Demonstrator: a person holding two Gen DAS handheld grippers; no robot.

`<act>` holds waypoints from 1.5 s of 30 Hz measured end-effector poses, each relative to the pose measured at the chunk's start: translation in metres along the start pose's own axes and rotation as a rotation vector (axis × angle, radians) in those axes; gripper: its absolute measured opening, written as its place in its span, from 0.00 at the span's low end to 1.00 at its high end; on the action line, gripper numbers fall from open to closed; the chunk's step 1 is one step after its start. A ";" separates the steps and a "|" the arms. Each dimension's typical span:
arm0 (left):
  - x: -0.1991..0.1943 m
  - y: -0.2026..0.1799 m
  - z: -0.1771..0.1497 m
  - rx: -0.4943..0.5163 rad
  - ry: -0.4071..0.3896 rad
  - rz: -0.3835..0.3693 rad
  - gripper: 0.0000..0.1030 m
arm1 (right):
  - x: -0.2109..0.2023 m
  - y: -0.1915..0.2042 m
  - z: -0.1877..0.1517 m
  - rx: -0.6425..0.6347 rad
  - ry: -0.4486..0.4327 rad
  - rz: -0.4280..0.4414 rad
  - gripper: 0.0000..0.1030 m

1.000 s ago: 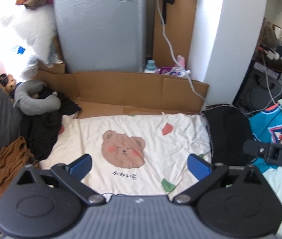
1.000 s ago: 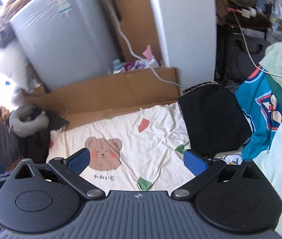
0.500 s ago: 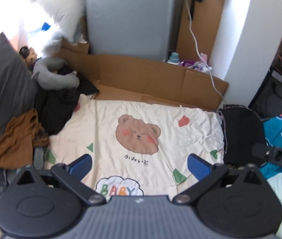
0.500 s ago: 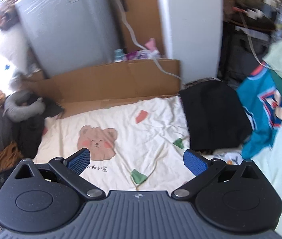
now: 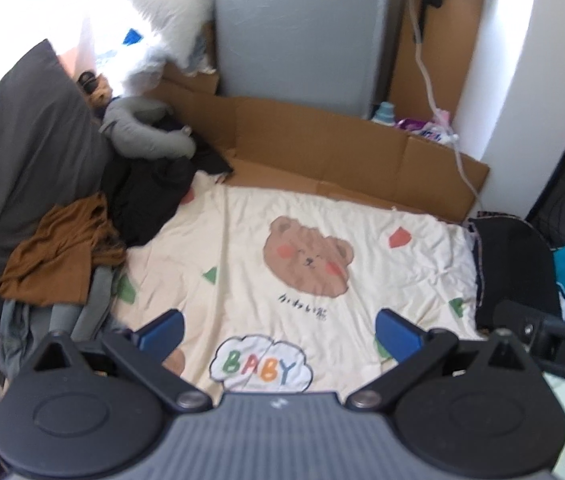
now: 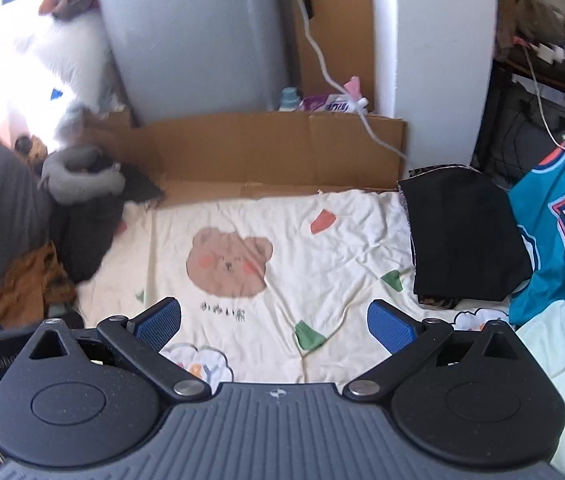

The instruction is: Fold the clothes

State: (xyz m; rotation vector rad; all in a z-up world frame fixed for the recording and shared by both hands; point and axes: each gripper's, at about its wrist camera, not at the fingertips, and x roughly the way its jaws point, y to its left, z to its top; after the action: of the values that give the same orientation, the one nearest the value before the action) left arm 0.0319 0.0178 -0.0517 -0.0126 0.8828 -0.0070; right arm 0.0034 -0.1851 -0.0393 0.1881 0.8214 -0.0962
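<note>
bg: grey plastic-wrapped appliance (image 5: 298,36) at back, upright | white wall column (image 6: 438,60) to its rt | brown cardboard (image 6: 278,148) along bedding's far edge, propped vs appliance | white cable (image 6: 322,56) hanging down over cardboard | strong daylight, blown out, top-left corner | dark cluttered area far rt, details unclear

Blown-out upper-left glare (fisheye warp)

Grey fridge (image 5: 298,32), cardboard (image 5: 322,152), neck pillow (image 5: 142,136)

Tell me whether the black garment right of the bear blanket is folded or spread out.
Folded. The black garment lies as a compact, straight-edged block, with stacked layers showing at its near edge, beside the bear blanket.
</note>
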 end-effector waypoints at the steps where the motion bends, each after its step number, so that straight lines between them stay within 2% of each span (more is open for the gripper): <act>1: 0.001 0.002 -0.003 -0.005 0.009 0.012 1.00 | 0.002 0.002 -0.003 -0.014 0.010 -0.001 0.99; 3: 0.003 0.006 -0.010 -0.004 0.026 0.023 1.00 | 0.009 0.002 -0.008 0.007 0.047 0.011 0.99; 8: 0.006 0.016 -0.019 -0.026 0.050 0.032 1.00 | 0.014 0.013 -0.014 -0.023 0.068 0.019 0.99; 18: 0.017 0.032 -0.022 -0.051 0.077 0.043 1.00 | 0.029 0.034 -0.021 -0.032 0.144 0.065 0.99; 23: 0.022 0.040 -0.023 -0.067 0.088 0.085 1.00 | 0.036 0.049 -0.025 -0.073 0.171 0.081 0.99; 31: 0.026 0.041 -0.023 -0.062 0.093 0.081 1.00 | 0.042 0.049 -0.024 -0.089 0.182 0.060 0.99; 45: 0.024 0.029 -0.024 -0.017 0.085 0.026 1.00 | 0.045 0.033 -0.027 -0.074 0.201 0.019 0.99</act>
State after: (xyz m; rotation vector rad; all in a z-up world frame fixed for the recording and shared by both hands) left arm 0.0286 0.0465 -0.0864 -0.0166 0.9676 0.0245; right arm 0.0201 -0.1475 -0.0863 0.1368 1.0214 -0.0291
